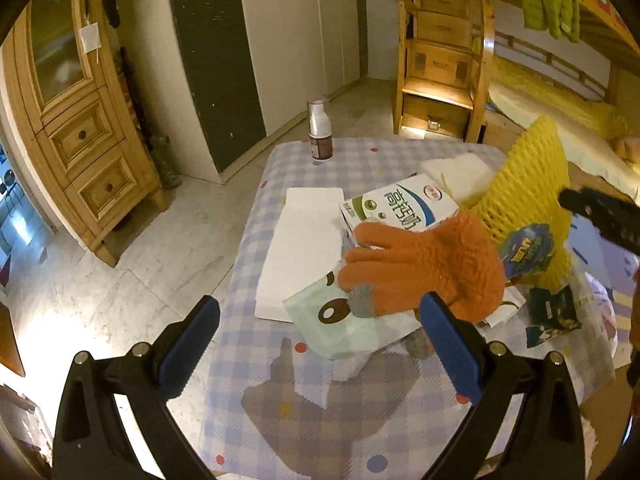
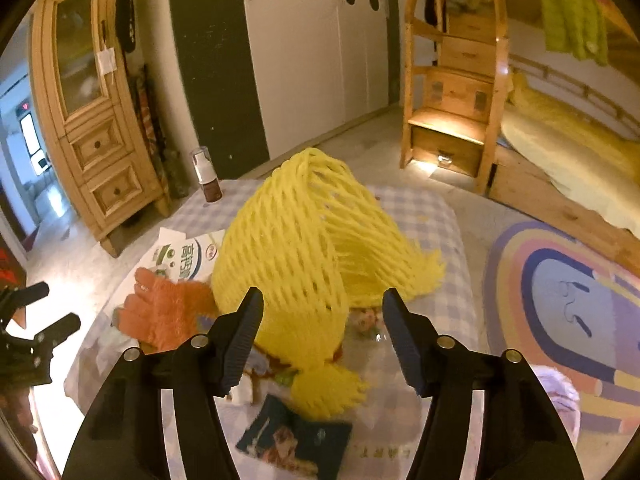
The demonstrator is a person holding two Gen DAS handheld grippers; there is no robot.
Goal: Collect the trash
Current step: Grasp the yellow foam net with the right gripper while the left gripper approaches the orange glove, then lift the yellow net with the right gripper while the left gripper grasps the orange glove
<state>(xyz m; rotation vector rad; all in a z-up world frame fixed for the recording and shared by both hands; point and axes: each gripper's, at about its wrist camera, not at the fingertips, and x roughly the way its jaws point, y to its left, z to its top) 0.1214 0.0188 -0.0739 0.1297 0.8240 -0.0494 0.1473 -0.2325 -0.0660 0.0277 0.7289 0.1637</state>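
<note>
A small table (image 1: 360,420) with a checked blue cloth holds a heap of items. A milk carton (image 1: 400,204) lies near the middle with an orange glove (image 1: 424,268) on it. A pale green packet (image 1: 348,328) lies under the glove. A yellow foam fruit net (image 2: 296,240) stands tall on the right; a dark snack wrapper (image 2: 296,436) lies below it. My left gripper (image 1: 324,340) is open, just short of the green packet. My right gripper (image 2: 324,320) is open, its fingers on either side of the net's lower part, not closed on it.
A small brown pump bottle (image 1: 320,132) stands at the table's far edge. White foam pieces (image 1: 304,248) lie left of the carton. A wooden cabinet (image 1: 76,128) stands left, wooden stairs (image 1: 440,76) and a bed behind, a colourful rug (image 2: 560,300) right.
</note>
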